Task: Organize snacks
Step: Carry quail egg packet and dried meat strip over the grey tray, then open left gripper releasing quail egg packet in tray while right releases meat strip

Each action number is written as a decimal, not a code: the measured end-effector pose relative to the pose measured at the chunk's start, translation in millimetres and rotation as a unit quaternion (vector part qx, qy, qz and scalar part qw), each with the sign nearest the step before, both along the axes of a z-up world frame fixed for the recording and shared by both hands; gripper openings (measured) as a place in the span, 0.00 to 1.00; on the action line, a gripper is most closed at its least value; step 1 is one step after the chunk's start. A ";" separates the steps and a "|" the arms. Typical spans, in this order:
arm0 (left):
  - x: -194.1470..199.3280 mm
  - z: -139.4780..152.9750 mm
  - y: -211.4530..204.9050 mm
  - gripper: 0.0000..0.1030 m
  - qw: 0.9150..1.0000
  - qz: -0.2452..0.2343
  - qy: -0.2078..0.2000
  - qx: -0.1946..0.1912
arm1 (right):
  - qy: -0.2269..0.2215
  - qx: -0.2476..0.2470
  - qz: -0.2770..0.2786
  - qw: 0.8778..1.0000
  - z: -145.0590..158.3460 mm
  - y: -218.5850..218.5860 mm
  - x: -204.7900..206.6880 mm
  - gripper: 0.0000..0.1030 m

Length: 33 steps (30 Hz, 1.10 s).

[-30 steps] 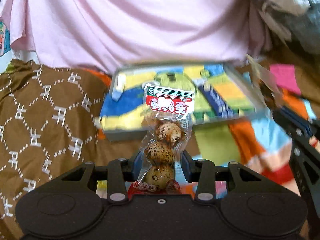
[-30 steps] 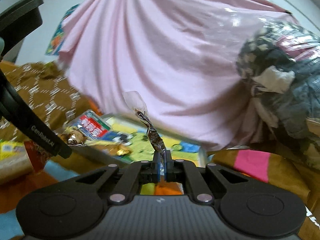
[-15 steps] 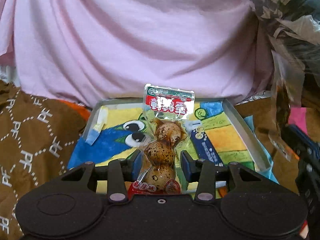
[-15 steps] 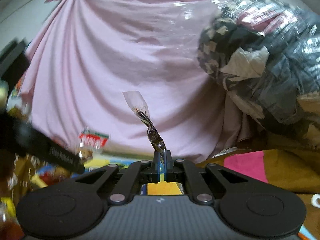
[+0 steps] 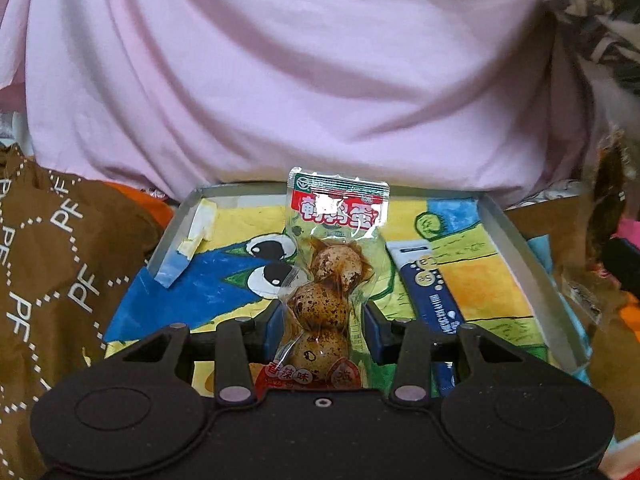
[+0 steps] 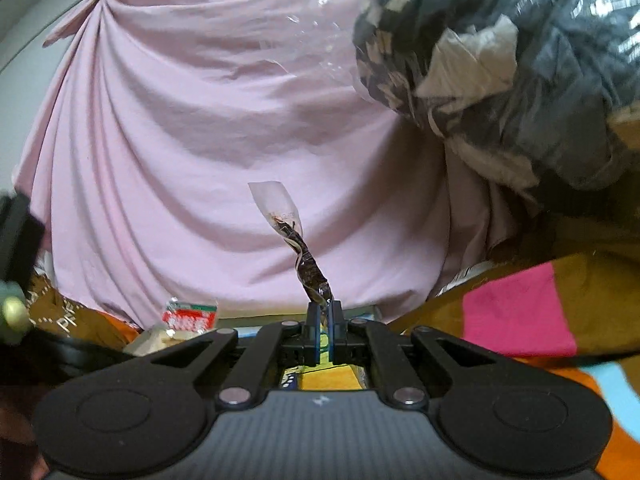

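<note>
In the left wrist view my left gripper [image 5: 323, 322] is shut on a clear pack of speckled quail eggs [image 5: 326, 280] with a red and white label, held upright over a shallow grey tray [image 5: 516, 248] lined with a colourful cartoon picture. A dark blue snack stick [image 5: 434, 292] lies inside the tray. In the right wrist view my right gripper [image 6: 325, 314] is shut on a thin clear packet with a dark snack strip [image 6: 302, 256], which stands up from the pads. The egg pack [image 6: 188, 316] shows at lower left there.
A pink cloth [image 5: 300, 80] hangs behind the tray. Brown patterned fabric [image 5: 52, 264] lies to the left. A clear bag of dark patterned wrappers [image 6: 500, 60] bulges at upper right. Multicoloured cloth [image 6: 520, 312] covers the surface to the right.
Both grippers have swung across the scene with their packets still held. The tray now sits centred and closer under my left gripper. The right view has rolled and shifted toward the pink cloth.
</note>
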State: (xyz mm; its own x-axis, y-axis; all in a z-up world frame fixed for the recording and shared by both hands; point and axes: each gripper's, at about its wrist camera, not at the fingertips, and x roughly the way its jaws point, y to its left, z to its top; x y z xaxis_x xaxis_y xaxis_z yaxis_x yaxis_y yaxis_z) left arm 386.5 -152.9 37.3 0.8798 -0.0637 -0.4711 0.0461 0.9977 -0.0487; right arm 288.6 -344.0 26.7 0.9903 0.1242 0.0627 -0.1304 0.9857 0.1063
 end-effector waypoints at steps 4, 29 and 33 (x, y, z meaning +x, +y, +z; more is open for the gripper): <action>8.5 -8.3 -1.8 0.42 1.000 0.010 0.006 -0.008 | 0.016 0.025 0.020 0.999 -0.7 -5.0 8.6 0.04; 28.0 -20.9 -4.9 0.46 0.999 0.007 0.033 -0.026 | 0.113 0.049 0.046 0.991 -15.9 -1.4 39.9 0.11; 28.5 -21.1 -3.7 0.49 0.999 0.004 0.040 -0.032 | 0.120 0.044 0.041 0.991 -16.9 0.1 41.0 0.13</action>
State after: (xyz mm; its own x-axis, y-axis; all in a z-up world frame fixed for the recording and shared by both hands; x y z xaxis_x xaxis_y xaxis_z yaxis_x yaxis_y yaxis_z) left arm 415.0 -156.6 16.3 0.8402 -0.0887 -0.5349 0.0315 0.9929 -0.1151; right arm 329.6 -343.8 9.8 0.9648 0.2097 -0.1589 -0.1707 0.9584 0.2286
